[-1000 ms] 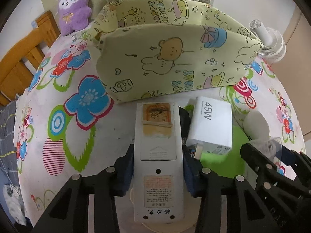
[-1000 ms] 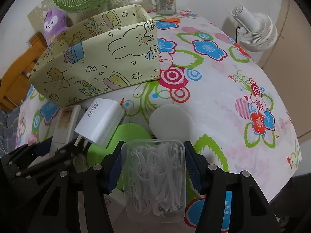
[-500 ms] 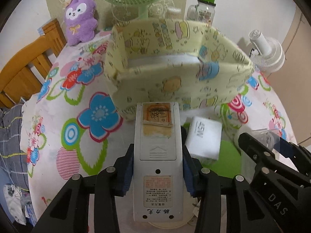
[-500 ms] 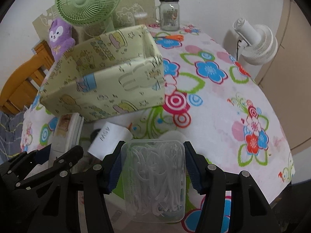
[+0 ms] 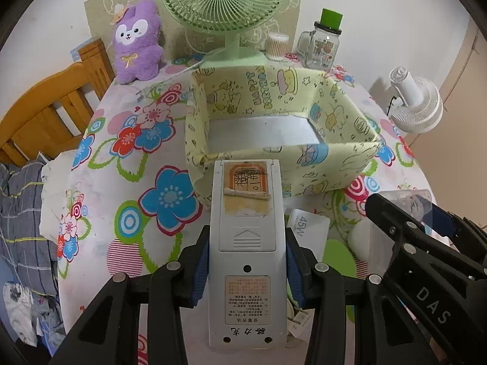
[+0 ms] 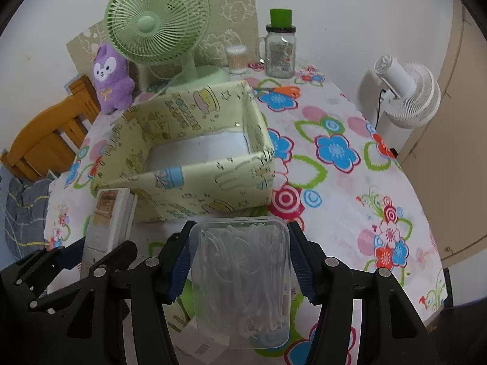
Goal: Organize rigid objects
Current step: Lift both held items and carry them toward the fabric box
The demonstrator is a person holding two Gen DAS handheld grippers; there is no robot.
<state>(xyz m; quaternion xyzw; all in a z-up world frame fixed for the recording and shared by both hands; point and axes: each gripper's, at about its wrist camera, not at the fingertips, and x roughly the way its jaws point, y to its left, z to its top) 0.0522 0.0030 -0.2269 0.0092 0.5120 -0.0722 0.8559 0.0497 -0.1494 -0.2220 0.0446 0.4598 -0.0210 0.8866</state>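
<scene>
Remote (image 5: 247, 243) clamped in left tool (image 5: 247, 266); right tool (image 6: 240, 270) grips floss-pick box (image 6: 242, 283) before yellow bin (image 6: 194, 164).

The left gripper (image 5: 247, 261) is seen at the bottom centre of the left wrist view, pointing toward the upper part of the frame. Its two blue pads (image 5: 201, 266) are pressed on the sides of a remote (image 5: 247, 243), which is held level between them. In the same view, the right gripper (image 5: 426, 222) is seen at the lower right, just beside. In the right wrist view, the right gripper (image 6: 239, 264) is placed at the bottom centre, and a clear box (image 6: 240, 283) is clamped between its blue pads (image 6: 299, 269). The left gripper (image 6: 88, 252) is seen at the lower left there.
</scene>
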